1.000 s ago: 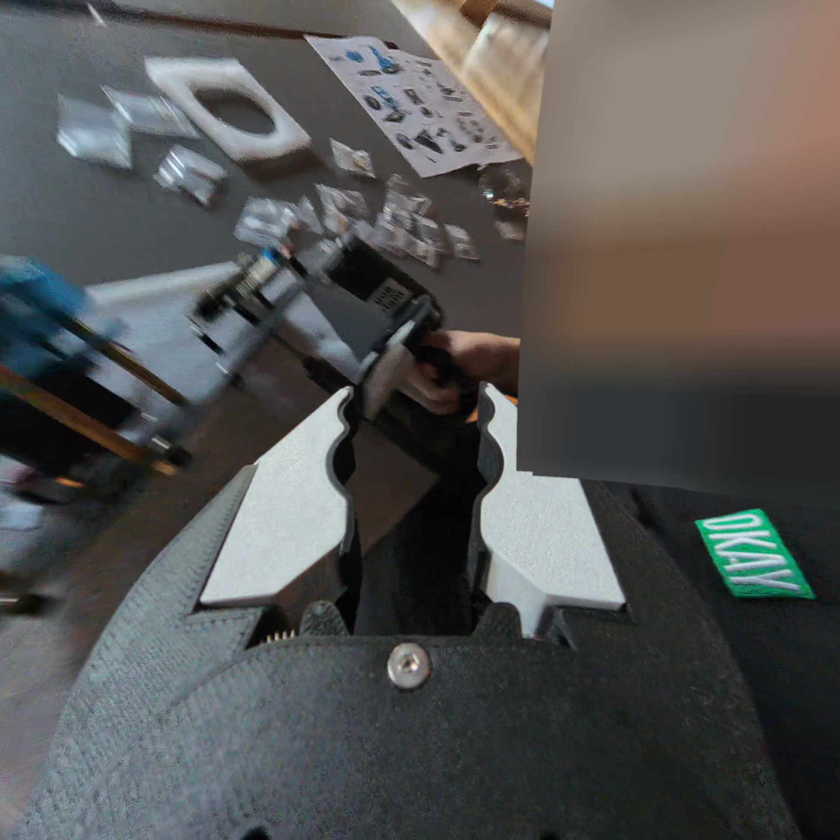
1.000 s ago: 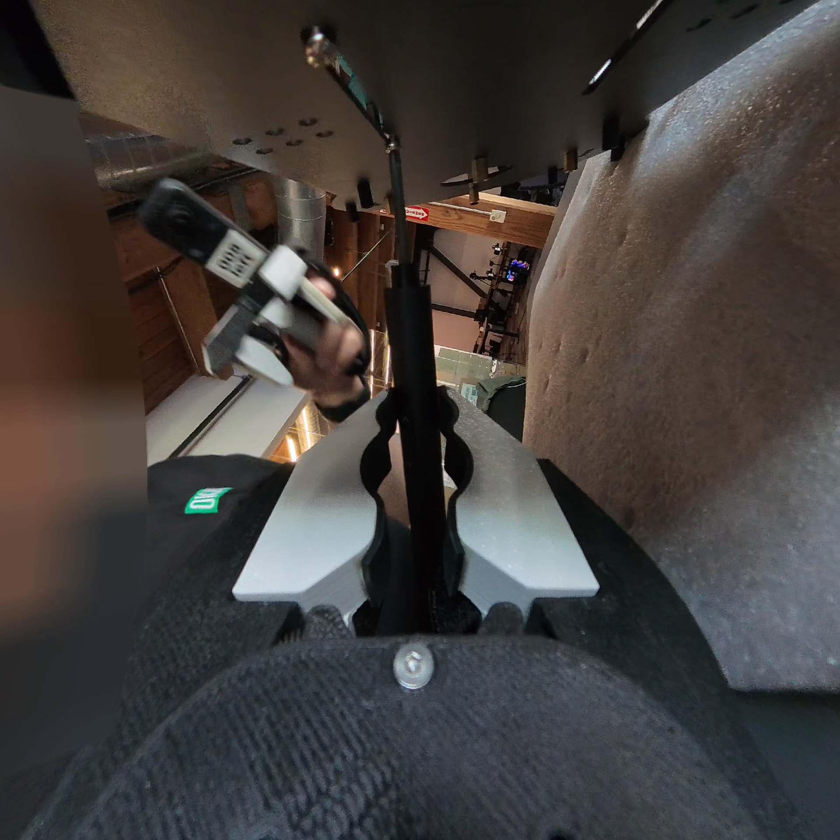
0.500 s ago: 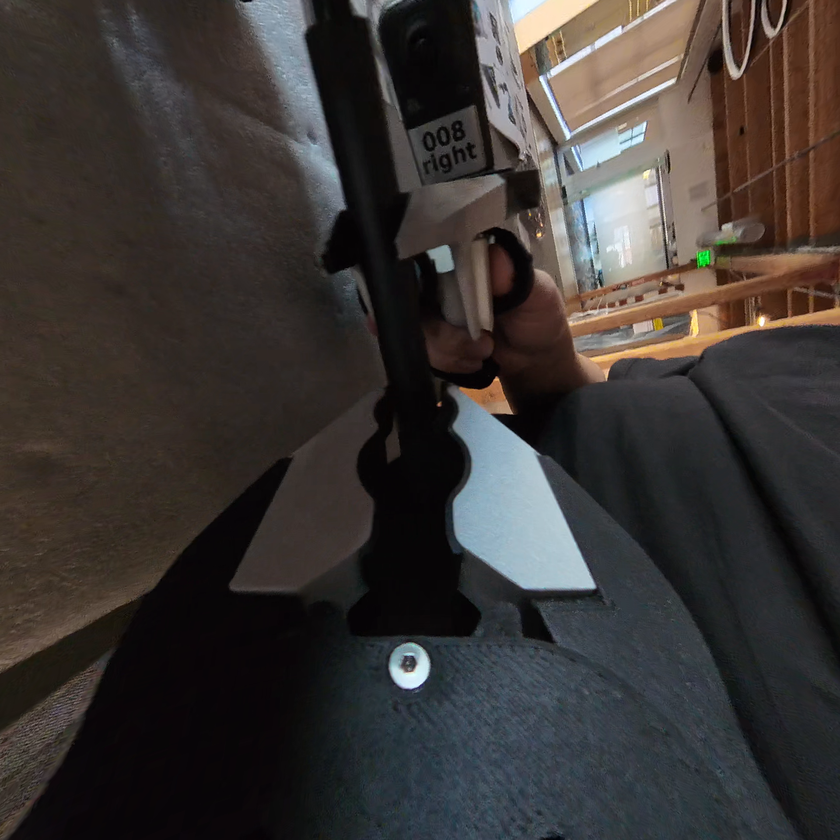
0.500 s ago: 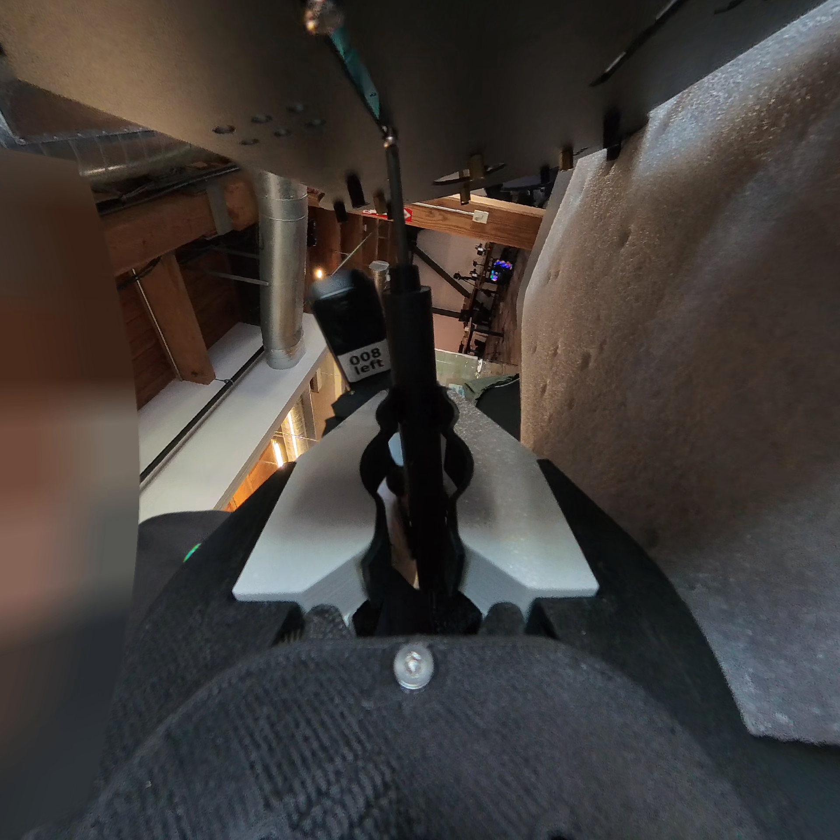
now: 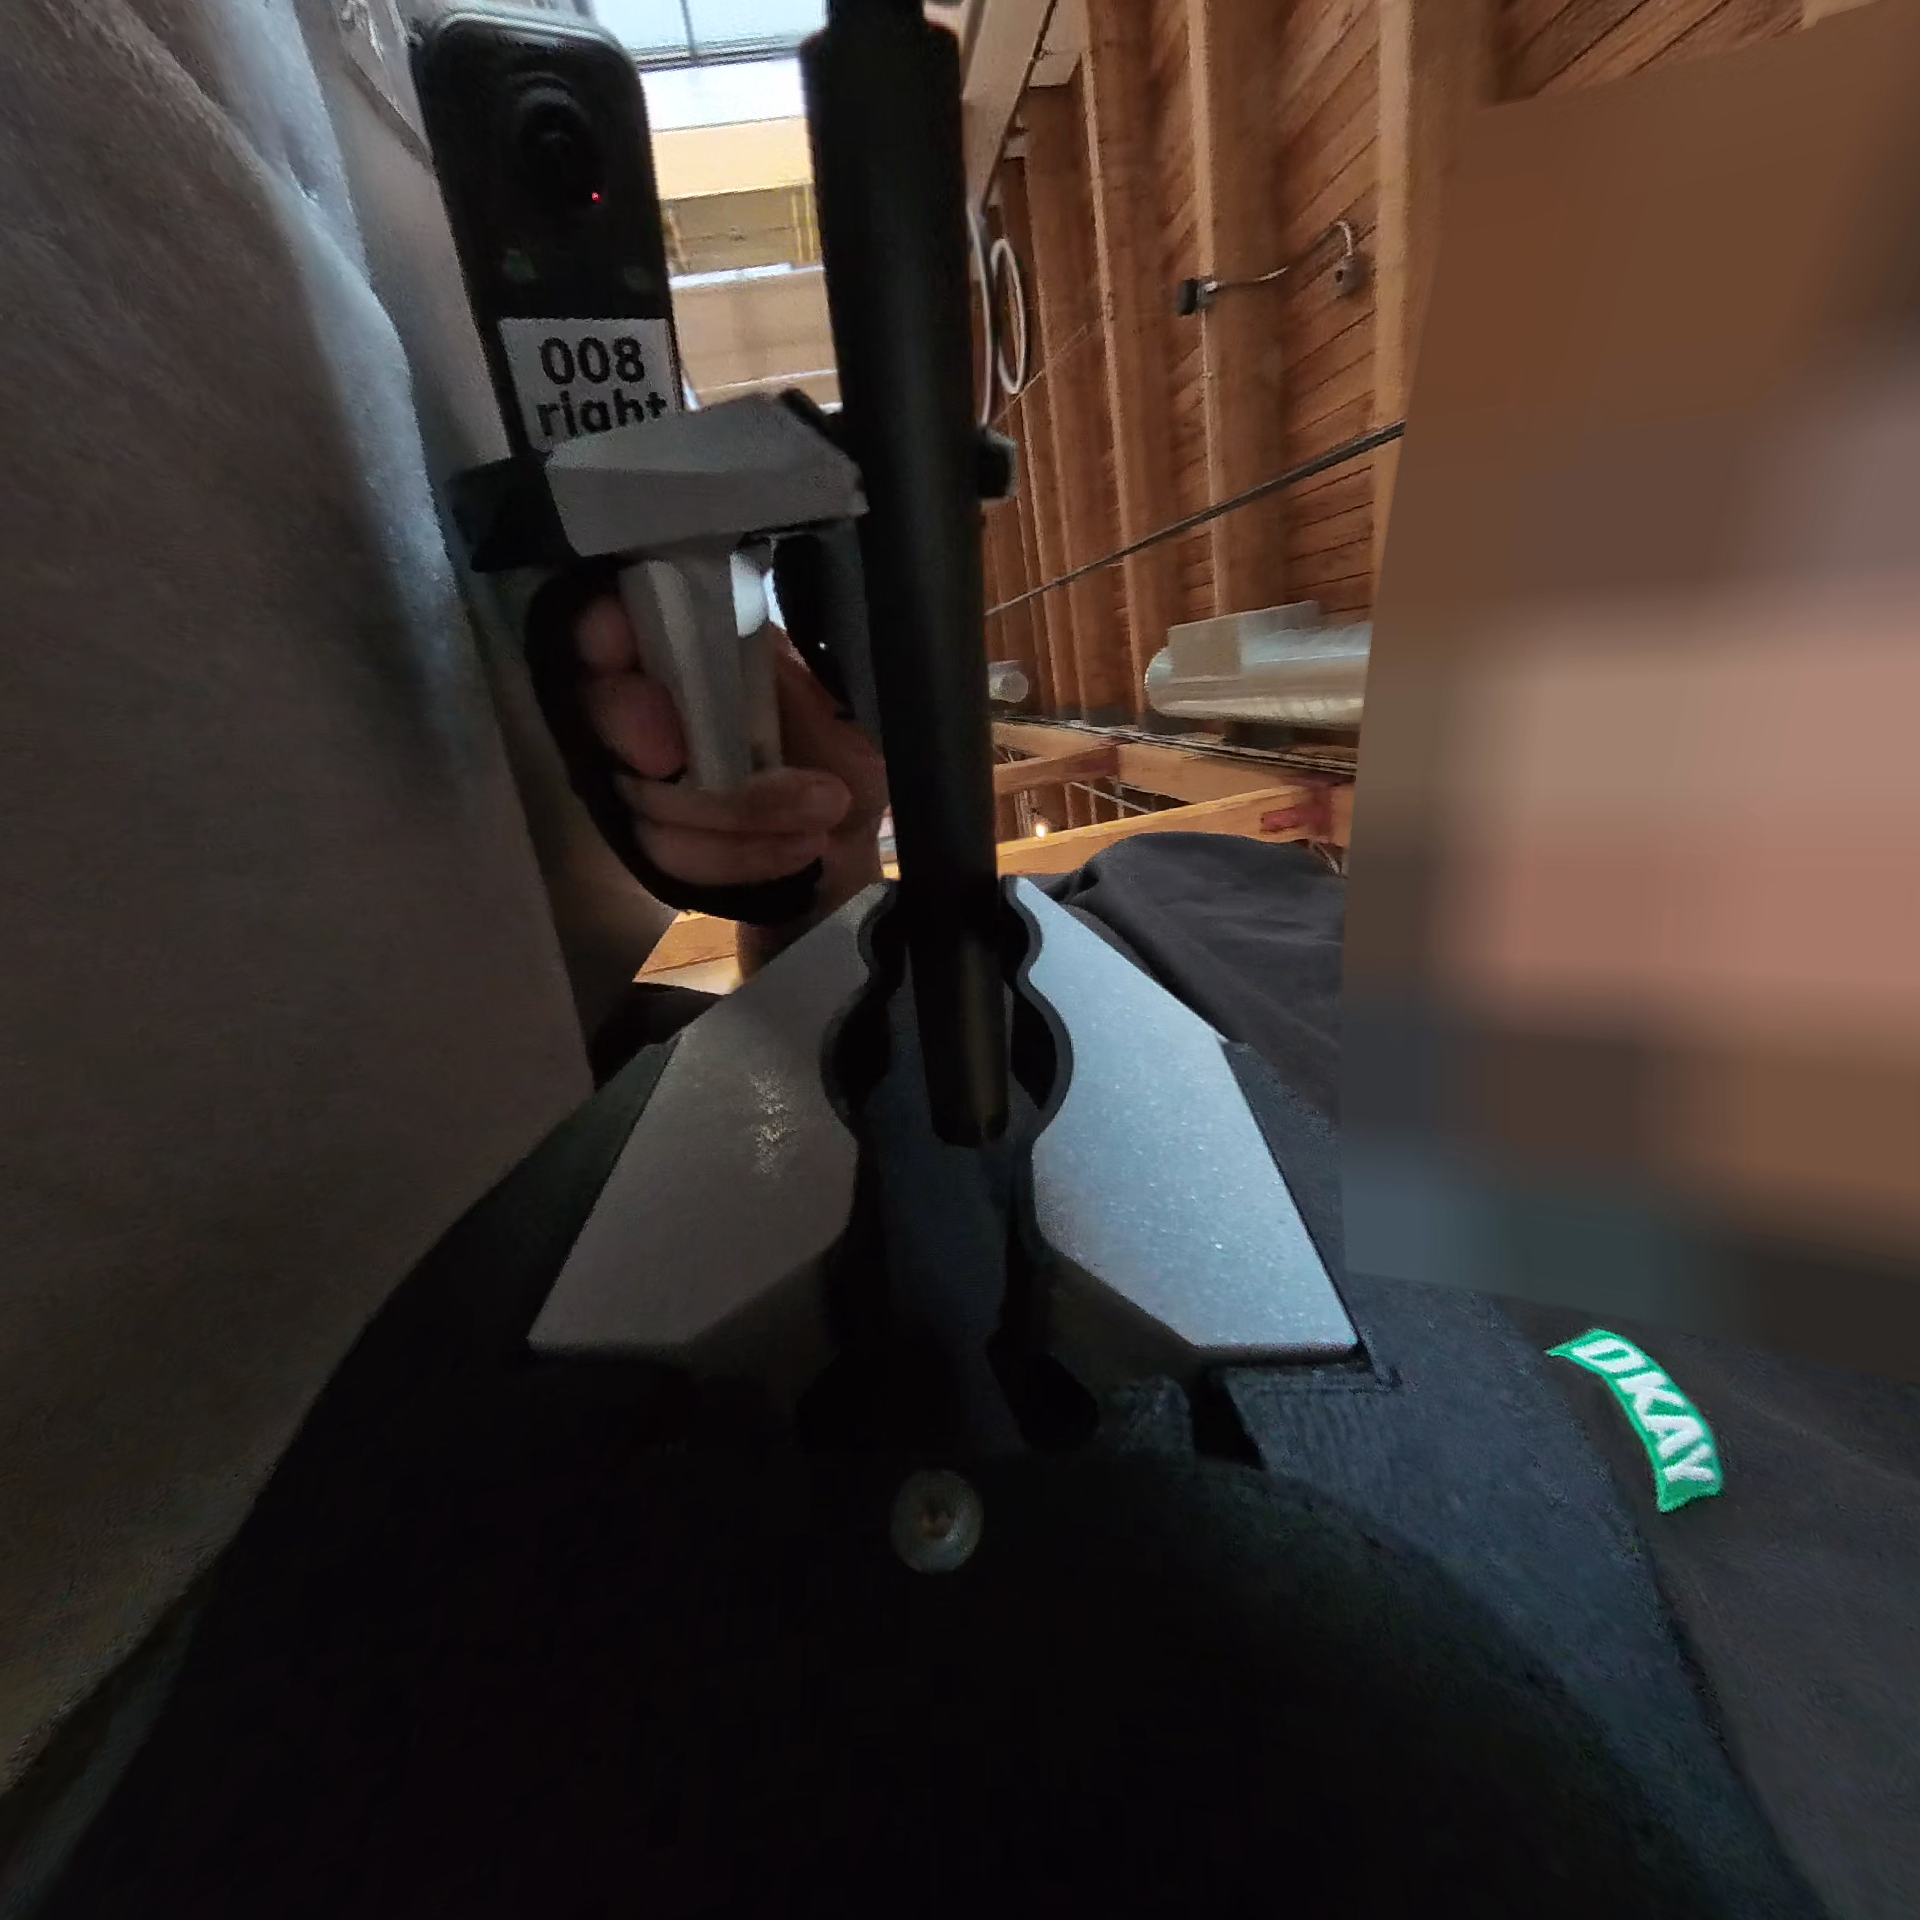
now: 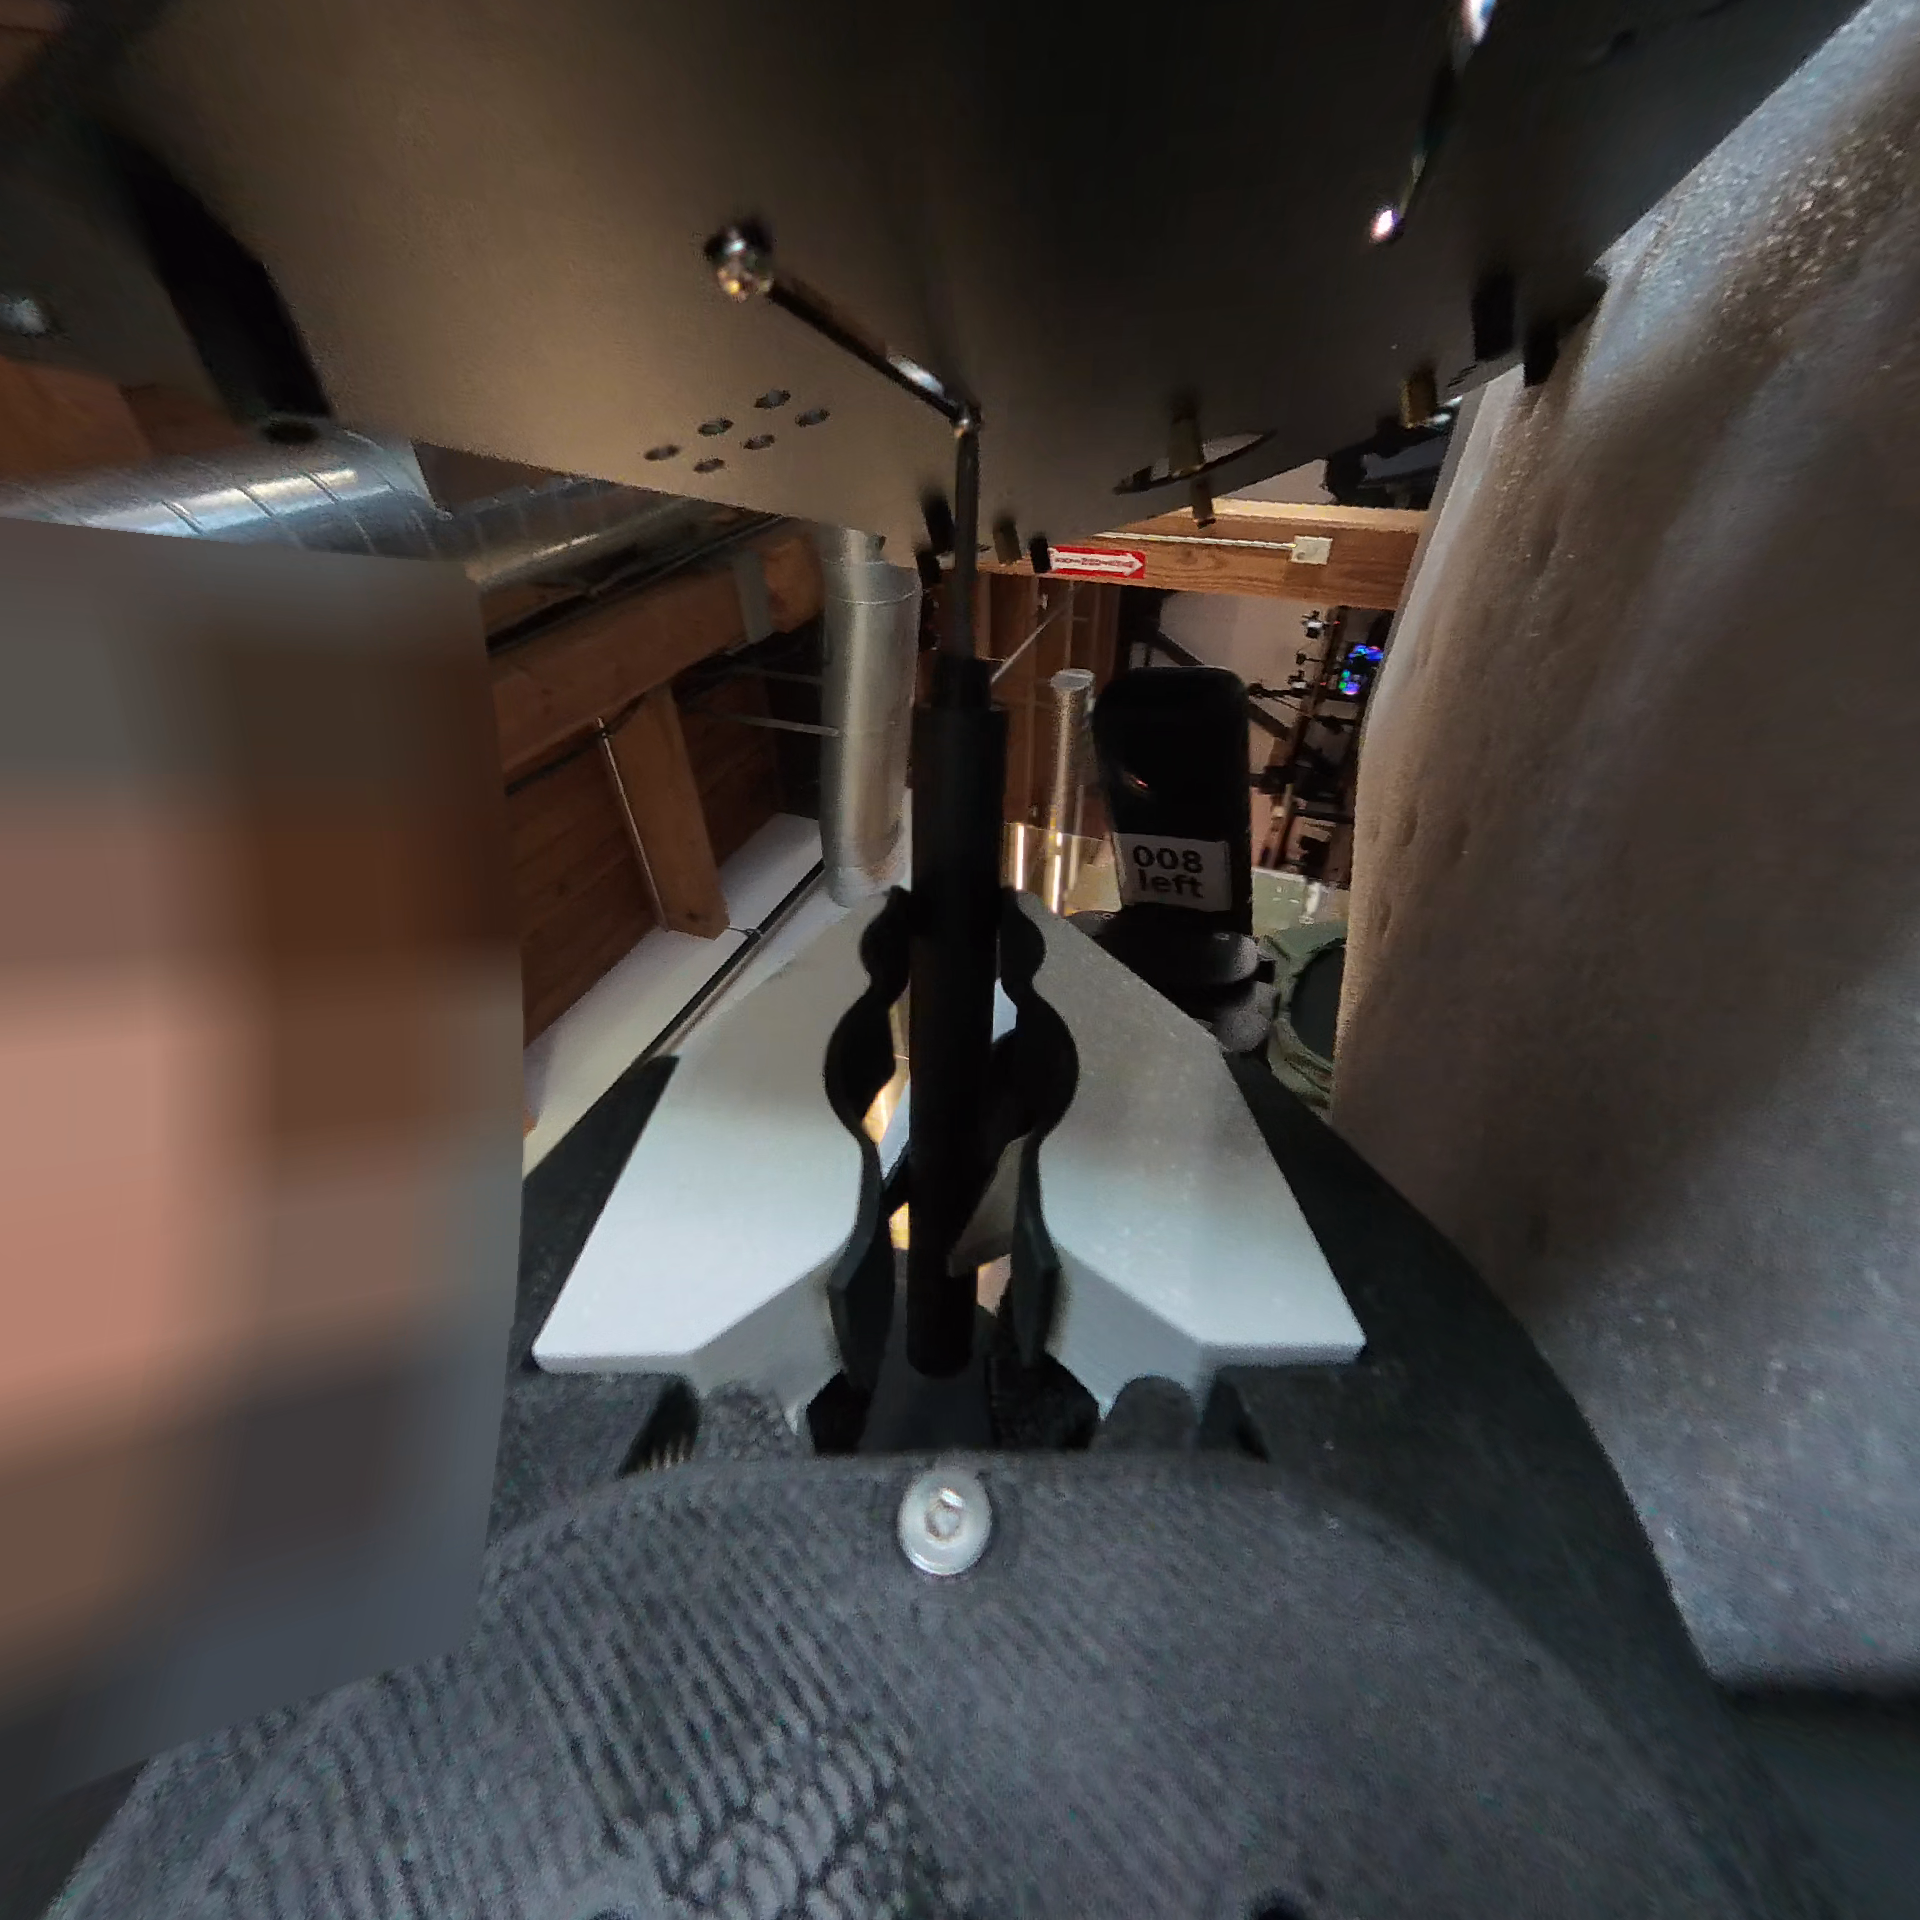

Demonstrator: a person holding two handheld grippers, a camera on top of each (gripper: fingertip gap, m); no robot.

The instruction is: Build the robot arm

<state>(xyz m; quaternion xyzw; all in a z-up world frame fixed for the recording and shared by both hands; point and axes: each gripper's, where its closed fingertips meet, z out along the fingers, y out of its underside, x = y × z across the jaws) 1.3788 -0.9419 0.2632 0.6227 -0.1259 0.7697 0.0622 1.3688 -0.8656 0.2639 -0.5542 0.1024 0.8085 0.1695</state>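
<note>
My right gripper (image 6: 951,914) points up and is shut on the black handle (image 6: 951,831) of a tool. Its thin bent metal shaft (image 6: 862,343) reaches a screw (image 6: 740,260) on the underside of a black metal plate (image 6: 727,125). My left gripper (image 5: 954,914) also points up and is shut on the lower end of the same handle (image 5: 904,520). The right gripper (image 5: 727,488), held by a hand (image 5: 727,810), shows in the left wrist view, clamped on the handle higher up. The left gripper's camera body (image 6: 1174,790) shows behind the right fingers.
A grey foam block (image 6: 1662,831) stands close on the right of the right gripper, and shows on the left in the left wrist view (image 5: 208,727). The plate has several small holes (image 6: 748,431) and brass standoffs (image 6: 1195,457). A person's dark sleeve (image 5: 1195,935) is near. My hands' fingertips stand some 7 centimeters from each other.
One second ago my left gripper was open over the table. It swung under the plate and closed on the handle. The bent shaft now angles left to the screw.
</note>
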